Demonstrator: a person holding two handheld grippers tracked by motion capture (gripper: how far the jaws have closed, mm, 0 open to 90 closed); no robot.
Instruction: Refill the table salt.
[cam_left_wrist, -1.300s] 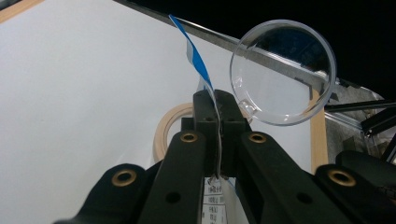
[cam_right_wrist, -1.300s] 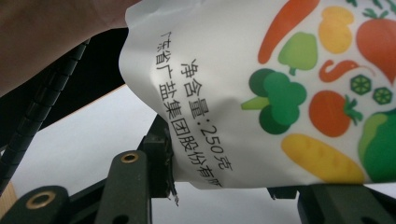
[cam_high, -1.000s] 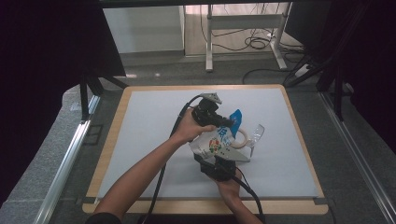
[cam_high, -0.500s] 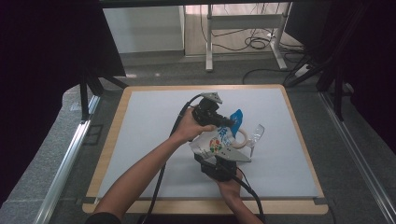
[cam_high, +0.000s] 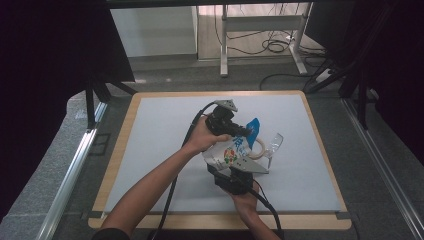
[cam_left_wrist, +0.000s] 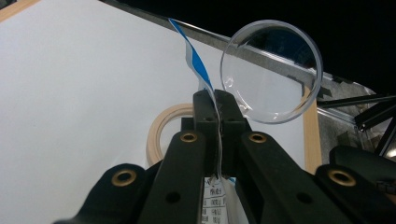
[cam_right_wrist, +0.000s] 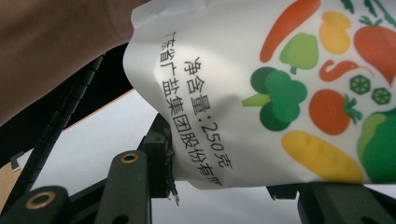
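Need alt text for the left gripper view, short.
The left hand-held gripper is shut on the thin blue-and-white edge of a bag over a white mat. Beyond it stand a clear glass and a roll of tape.

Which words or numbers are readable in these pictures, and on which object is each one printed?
"净含量:250克": black print on the white pouch with vegetable drawings, right gripper view.
"广东省广盐集团股份有限": the longer black line beside it on the same pouch; its first and last characters are partly cut off, so this reading is uncertain.
Small black print on the pouch edge between the jaws, left gripper view: too small to read.
Blue characters on the pouch, high view: blurred, unreadable.
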